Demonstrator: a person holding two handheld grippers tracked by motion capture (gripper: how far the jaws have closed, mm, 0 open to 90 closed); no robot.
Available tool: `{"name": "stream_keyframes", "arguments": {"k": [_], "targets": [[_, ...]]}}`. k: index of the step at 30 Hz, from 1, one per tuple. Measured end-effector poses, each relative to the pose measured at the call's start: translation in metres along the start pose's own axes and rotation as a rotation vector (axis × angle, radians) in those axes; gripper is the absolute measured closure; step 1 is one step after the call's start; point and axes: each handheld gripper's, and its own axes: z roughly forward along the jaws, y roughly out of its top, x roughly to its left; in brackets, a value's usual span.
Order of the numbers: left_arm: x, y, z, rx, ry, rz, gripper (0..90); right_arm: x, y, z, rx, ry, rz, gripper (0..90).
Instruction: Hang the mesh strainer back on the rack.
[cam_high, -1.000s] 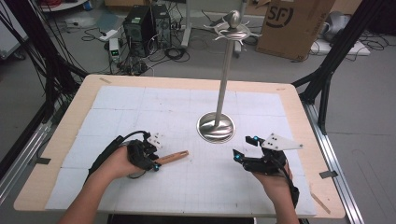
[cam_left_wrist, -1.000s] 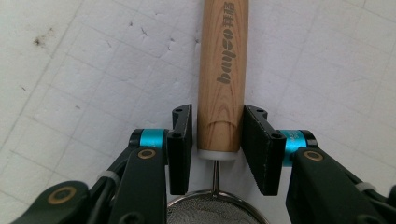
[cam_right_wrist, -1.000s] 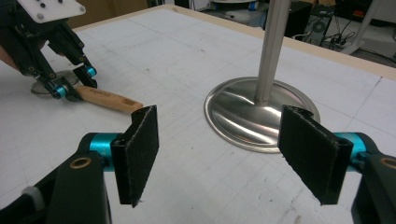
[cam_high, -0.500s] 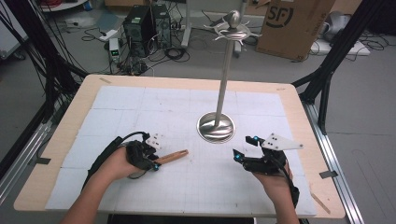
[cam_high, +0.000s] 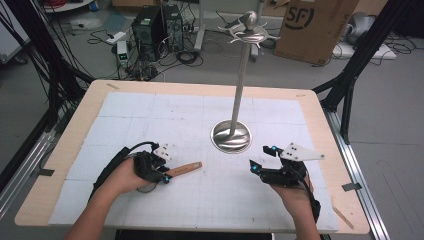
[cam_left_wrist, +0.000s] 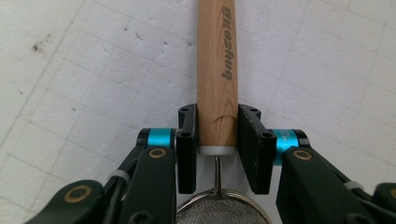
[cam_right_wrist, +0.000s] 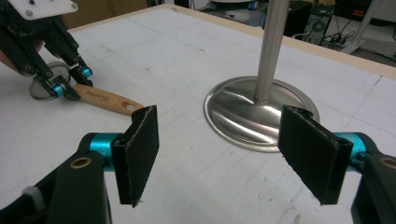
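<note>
Gripping the wooden handle (cam_left_wrist: 216, 70) of a small mesh strainer (cam_left_wrist: 223, 212) lying on the near left of the table (cam_high: 60, 165), the left gripper (cam_high: 161, 169) is closing its jaws on the handle's strainer end. The right gripper (cam_high: 263, 160) is hovering near right with jaws wide and empty. Lifting well probably calls for keeping the handle level, since the hold is sitting near the mesh, and approaching the tall metal stand (cam_high: 239, 95) slowly.

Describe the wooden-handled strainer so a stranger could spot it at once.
Start at the tall steel stand mid-table, then look toward the person's left. The strainer lies flat there, its handle pinched in the left gripper. It is the sole wooden item, with a mesh bowl.
</note>
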Motion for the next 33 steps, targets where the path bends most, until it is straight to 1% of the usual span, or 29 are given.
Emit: {"name": "stream_keyframes", "arguments": {"k": [3,4,5,7,9,12,15,19,20,21,24,26,28,29,33], "targets": [[-0.001,0.001,0.0,0.008,0.008,0.004,68.9,0.0,0.0,0.0,-0.001,0.0,0.0,28.5],[-0.002,0.001,0.001,0.008,0.02,0.007,67.8,0.0,0.0,0.0,-0.001,0.001,0.003,28.5],[-0.002,0.002,0.0,0.02,0.038,0.007,64.6,0.0,0.0,0.0,0.001,0.002,0.003,28.5],[-0.002,0.004,0.001,0.032,0.05,-0.02,58.6,0.0,0.0,0.001,0.002,0.001,0.003,28.5],[-0.001,0.006,0.001,0.048,0.051,-0.032,57.9,0.0,-0.001,0.001,0.004,0.001,0.004,28.5],[0.001,0.01,0.002,0.096,0.074,-0.065,50.2,0.0,0.0,0.001,0.002,0.002,0.001,28.5],[0.002,0.013,0.002,0.125,0.082,-0.068,46.5,0.0,0.0,0.0,0.0,0.001,0.004,28.5],[0.001,0.014,0.002,0.128,0.066,-0.052,51.0,-0.001,-0.001,0.0,0.0,-0.002,0.006,28.5],[0.001,0.014,0.002,0.122,0.06,-0.046,53.2,-0.001,-0.001,0.0,-0.001,-0.003,0.007,28.5],[0.001,0.015,0.001,0.128,0.056,-0.036,55.3,-0.001,-0.001,0.0,-0.001,-0.004,0.005,28.5],[0.0,0.016,0.001,0.14,0.062,-0.019,59.2,-0.001,-0.001,0.001,0.002,0.0,0.007,28.5],[-0.001,0.018,0.0,0.162,0.071,0.0,60.9,-0.001,-0.001,0.001,0.005,0.001,0.008,28.5],[-0.002,0.02,0.0,0.171,0.08,0.002,62.1,-0.001,-0.001,0.002,0.004,0.001,0.007,28.5],[-0.002,0.021,0.0,0.177,0.08,0.009,62.3,-0.001,-0.001,0.001,0.005,0.001,0.007,28.5],[-0.002,0.024,0.003,0.2,0.072,0.008,63.4,-0.001,-0.001,0.002,0.006,0.001,0.008,28.5]]}}
